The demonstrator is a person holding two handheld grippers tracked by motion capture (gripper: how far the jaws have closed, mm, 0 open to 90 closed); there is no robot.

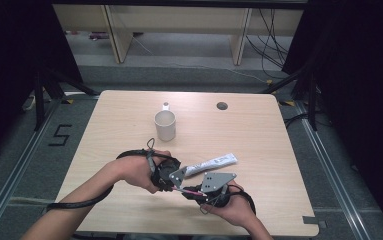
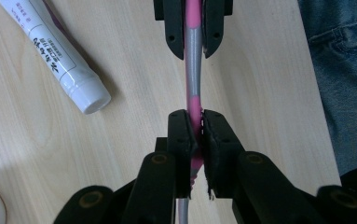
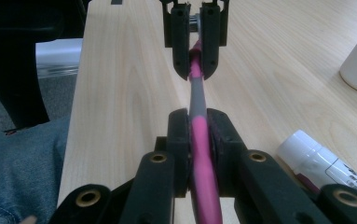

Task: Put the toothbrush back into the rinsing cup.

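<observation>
Both grippers clamp one toothbrush [image 2: 193, 70]: the left gripper [image 2: 198, 135] and the right gripper [image 3: 198, 135] face each other along its long axis, beside the toothpaste tube [image 1: 213, 163].

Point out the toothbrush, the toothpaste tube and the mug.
toothbrush [image 2: 192, 70], left gripper view, grey middle of the handle.
toothpaste tube [image 1: 214, 163], high view, middle of the white body.
mug [image 1: 165, 126], high view, side wall.

The toothbrush [image 1: 191, 190] spans between both grippers; the tube [image 1: 214, 163] lies just behind, the mug [image 1: 165, 125] probably farther back
</observation>
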